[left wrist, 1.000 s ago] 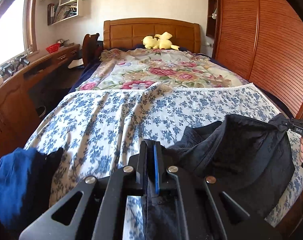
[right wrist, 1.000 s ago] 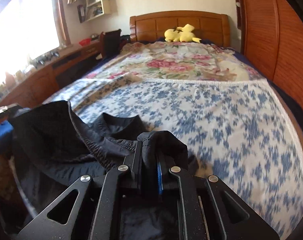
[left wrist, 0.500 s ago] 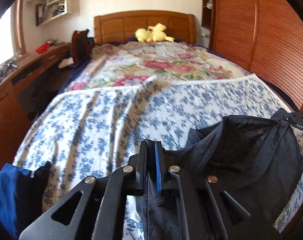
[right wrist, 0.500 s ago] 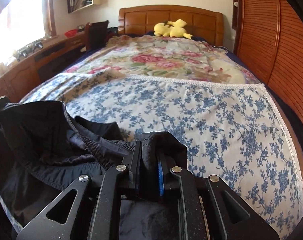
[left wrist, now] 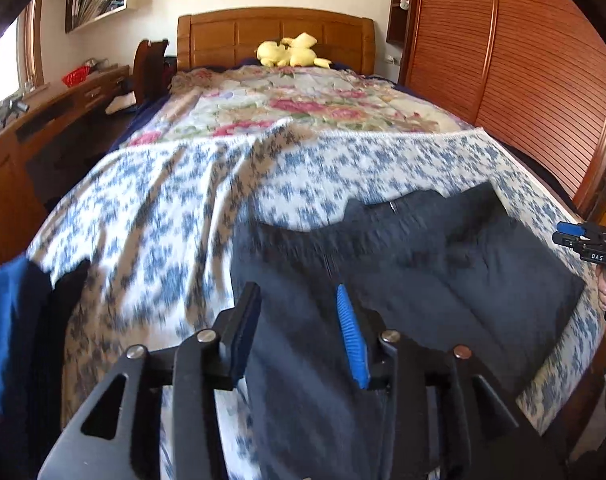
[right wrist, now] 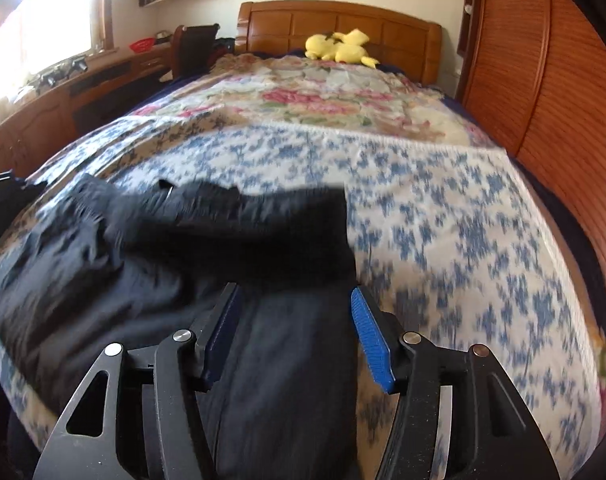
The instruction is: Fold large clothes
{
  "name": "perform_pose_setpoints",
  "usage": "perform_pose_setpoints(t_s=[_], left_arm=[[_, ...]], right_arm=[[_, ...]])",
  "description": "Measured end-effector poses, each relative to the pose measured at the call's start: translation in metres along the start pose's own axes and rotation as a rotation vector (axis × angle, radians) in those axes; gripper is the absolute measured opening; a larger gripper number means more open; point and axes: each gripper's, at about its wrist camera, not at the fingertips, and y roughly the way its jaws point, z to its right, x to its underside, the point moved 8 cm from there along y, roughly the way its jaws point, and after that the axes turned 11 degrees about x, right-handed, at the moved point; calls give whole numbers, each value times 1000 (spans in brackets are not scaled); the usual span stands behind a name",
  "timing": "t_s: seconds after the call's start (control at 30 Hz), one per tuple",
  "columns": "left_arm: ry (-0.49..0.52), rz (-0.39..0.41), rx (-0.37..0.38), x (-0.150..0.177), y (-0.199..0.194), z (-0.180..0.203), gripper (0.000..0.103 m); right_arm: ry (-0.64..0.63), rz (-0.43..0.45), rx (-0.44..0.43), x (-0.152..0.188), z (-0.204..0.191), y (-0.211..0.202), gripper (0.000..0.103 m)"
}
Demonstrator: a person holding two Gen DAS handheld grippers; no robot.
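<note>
Both pairs of fingers have let go since half a second ago: they were pinched shut on the dark cloth, and now they stand spread apart with nothing between them.

From the left wrist view, my left gripper [left wrist: 299, 328] hovers open over the black garment [left wrist: 403, 272], which lies spread on the blue-flowered sheet [left wrist: 151, 216] at the foot of the bed [left wrist: 275, 36]. Its far edge runs across the sheet, with bare sheet beyond it up to the rose-patterned quilt [left wrist: 303, 100]. A blue cloth [left wrist: 7, 320] and another dark piece sit at the bed's left corner. My right gripper [left wrist: 583, 240] shows at the right edge, beside the slatted wardrobe [left wrist: 543, 92]. A yellow plush toy [left wrist: 291, 54] rests by the headboard.

From the right wrist view, my right gripper [right wrist: 295, 332] is open above the garment [right wrist: 143, 256]. Bare sheet [right wrist: 463, 232] lies to its right, the bench [right wrist: 63, 96] under the window on the left. Motion blur hides the cloth's folds.
</note>
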Motion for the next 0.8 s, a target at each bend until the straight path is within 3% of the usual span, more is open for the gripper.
perform_pose_setpoints(t_s=[0.27,0.43,0.6,0.8], left_arm=[[-31,-29,-8,60,-18,8,43],[-52,-48,-23,84,-25,1,43],[-89,-77,-34,109,-21,-6,43],[-95,-105,-31,130,-14,-7,43]], right_arm=[[42,-80,-28,54,-2,-13,58],[59,-85,-18,66,-2,-19,58],[94,-100,14,74,10,-14,67],[143,-145,-12,89,16,-3,68]])
